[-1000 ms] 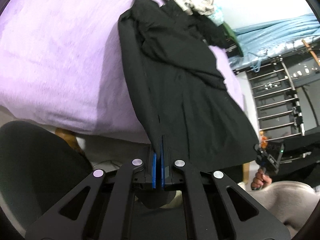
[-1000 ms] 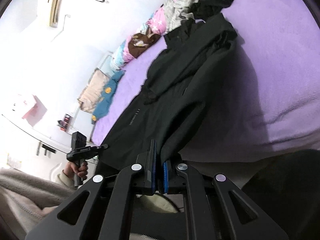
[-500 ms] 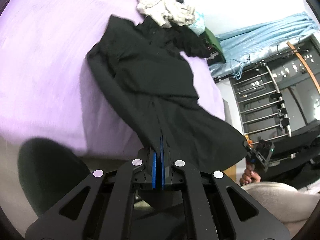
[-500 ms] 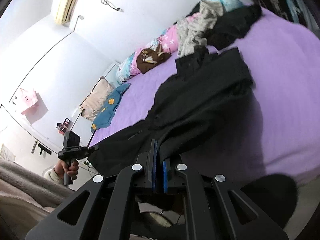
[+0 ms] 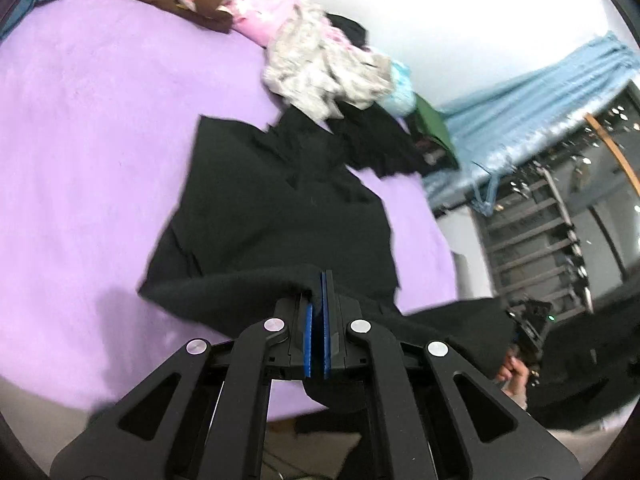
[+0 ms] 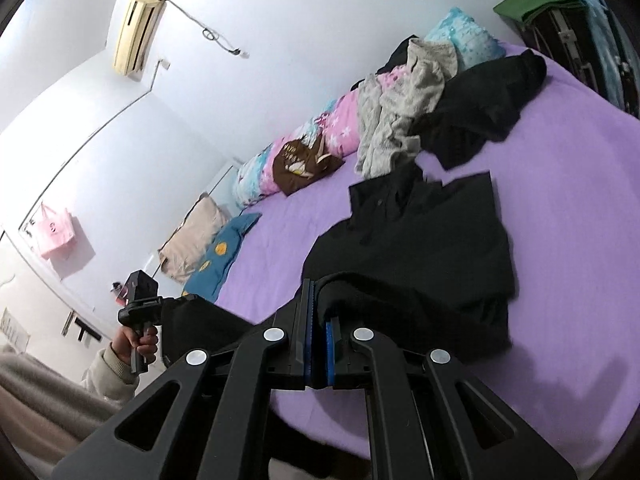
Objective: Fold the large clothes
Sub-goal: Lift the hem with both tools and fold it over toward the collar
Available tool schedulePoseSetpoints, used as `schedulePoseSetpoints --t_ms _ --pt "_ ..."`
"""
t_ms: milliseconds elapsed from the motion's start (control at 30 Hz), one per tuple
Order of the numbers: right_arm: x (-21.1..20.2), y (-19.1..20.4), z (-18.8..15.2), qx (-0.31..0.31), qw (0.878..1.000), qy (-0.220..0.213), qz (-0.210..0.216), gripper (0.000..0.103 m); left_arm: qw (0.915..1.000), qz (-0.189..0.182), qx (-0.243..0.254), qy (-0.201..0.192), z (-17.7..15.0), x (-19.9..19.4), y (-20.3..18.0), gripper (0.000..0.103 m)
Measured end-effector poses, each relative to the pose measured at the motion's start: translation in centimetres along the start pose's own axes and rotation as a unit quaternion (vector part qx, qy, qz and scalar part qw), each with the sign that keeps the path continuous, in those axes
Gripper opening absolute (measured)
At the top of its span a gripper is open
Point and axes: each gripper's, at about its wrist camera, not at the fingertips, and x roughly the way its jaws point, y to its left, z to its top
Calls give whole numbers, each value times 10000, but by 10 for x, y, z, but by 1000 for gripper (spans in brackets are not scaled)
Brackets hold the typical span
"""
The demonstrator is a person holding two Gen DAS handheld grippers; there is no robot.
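Wide bed under a purple fleece cover [image 5: 80, 160] fills most of both views. Along its far side, against the white wall, a row of pink and blue patterned pillows [image 6: 320, 136] with a brown printed garment [image 6: 304, 164] on top; beside these a crumpled heap of grey-beige clothes [image 5: 324, 76] and a rumpled black garment [image 6: 480, 108], which lies just past the collar end of the task's piece. Large black button-front shirt [image 5: 272, 216] lies on the cover, long axis running from the near bed edge away to the heap, collar farthest, near hem lifted and doubled back over the body. Left tool [image 5: 319, 316] pinches one hem corner, right tool [image 6: 320, 320] the other; both pressed together on cloth.
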Motion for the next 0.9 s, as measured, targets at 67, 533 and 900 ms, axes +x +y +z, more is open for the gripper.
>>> schedulePoseSetpoints --t_ms 67,533,900 --pt "15 -10 16 43 9999 -16 -121 5 9998 177 -24 -16 22 12 6 3" --pt "128 -88 93 370 9985 3 -392 5 9957 898 -44 215 128 128 55 3" --pt "169 -121 116 424 9975 103 -547 5 9958 829 -347 147 157 158 86 3"
